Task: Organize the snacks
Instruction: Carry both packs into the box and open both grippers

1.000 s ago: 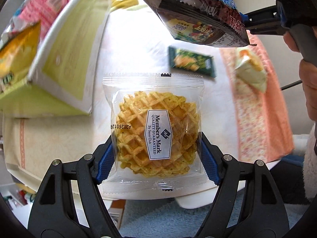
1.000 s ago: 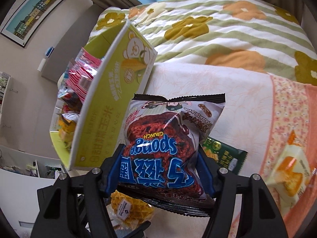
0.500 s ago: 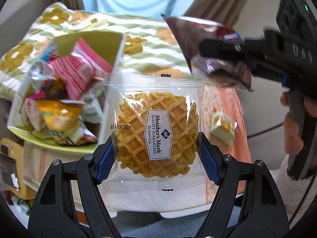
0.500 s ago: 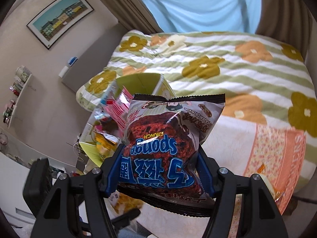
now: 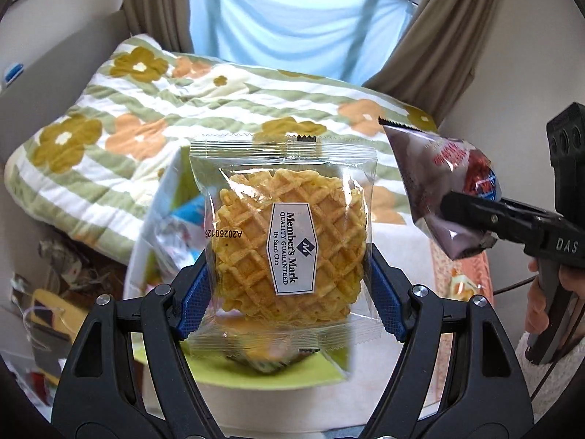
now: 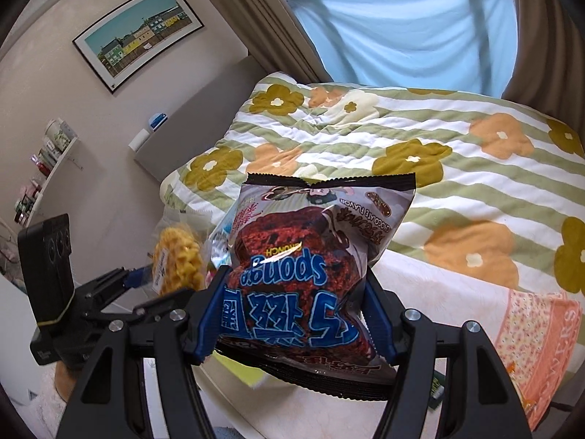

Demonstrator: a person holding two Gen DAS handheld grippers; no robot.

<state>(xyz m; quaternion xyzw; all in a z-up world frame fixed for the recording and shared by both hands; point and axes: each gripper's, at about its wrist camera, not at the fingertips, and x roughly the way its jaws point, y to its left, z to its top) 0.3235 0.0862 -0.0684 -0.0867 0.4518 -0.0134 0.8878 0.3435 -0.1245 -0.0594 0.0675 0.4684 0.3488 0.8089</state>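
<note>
Holding two snack packs aloft over the flowered quilt (image 5: 120, 135), both jaws set part-way and pinching their loads by the side edges.

Largest risk: missing the yellow-green snack box (image 5: 256, 373), seen only as a blurred strip below and behind the left jaws. Box mostly hidden by the held wrapper, so aim at release is poor; a pack dropped off-target likely lands on the white cloth (image 5: 395, 362) or the floor.

Next: collision. Right gripper (image 6: 296, 314) sits just beside the left gripper (image 5: 289, 289), chocolate sponge bag (image 6: 310, 274) leaning toward the left jaws. Converging on one box risks knocking jaws or bags together.

Next: slip. Waffle pack (image 5: 289, 245) gripped across slick clear film low on the pack, most of it standing above the pads; a quick tilt could slide it out.

Smallest: crushing. Waffle looks brittle, sponge bag puffed; harder squeeze likely cracks contents.
</note>
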